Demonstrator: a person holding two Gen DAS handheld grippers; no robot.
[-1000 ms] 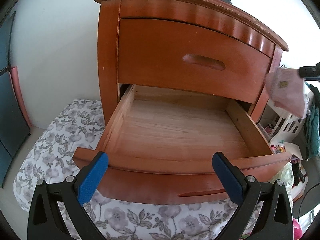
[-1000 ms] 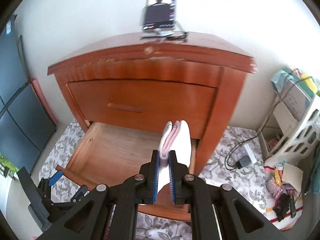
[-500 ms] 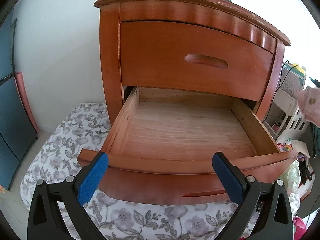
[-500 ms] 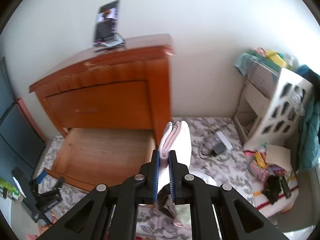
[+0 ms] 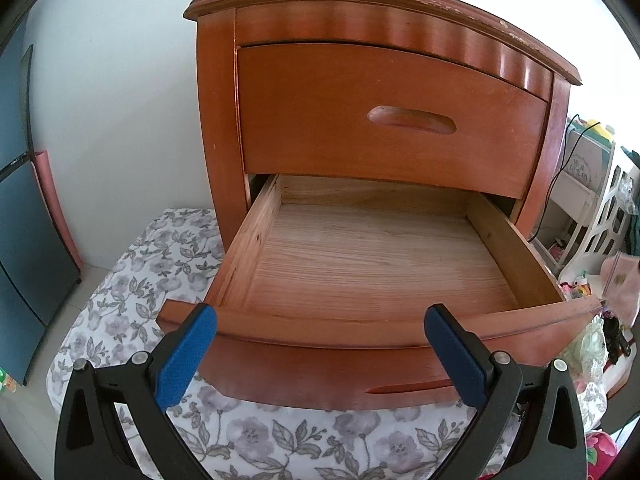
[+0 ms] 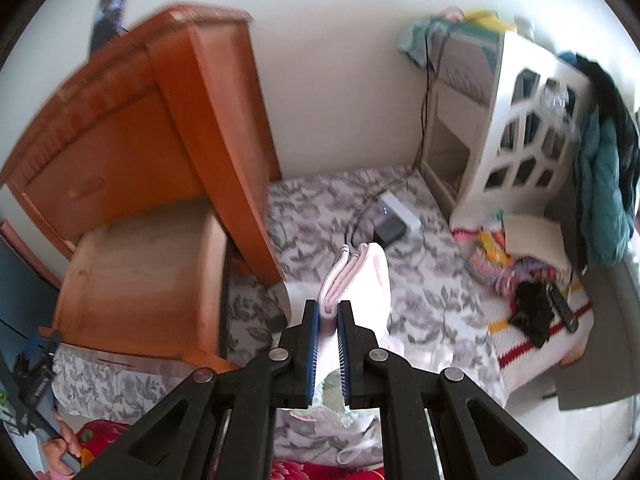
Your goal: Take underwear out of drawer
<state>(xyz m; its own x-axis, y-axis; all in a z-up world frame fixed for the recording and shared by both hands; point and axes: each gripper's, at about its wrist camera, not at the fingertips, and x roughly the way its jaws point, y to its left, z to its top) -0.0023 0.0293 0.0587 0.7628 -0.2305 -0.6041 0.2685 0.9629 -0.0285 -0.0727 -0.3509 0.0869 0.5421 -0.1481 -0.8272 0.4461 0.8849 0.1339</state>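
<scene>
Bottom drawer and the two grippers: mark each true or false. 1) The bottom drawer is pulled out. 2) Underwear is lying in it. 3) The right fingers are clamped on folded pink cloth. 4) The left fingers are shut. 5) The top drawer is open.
1) True: the bottom drawer stands pulled out.
2) False: only its bare wood floor shows.
3) True: the right gripper pinches the folded pink underwear.
4) False: the left gripper is wide open, holding nothing.
5) False: the top drawer is closed.
</scene>
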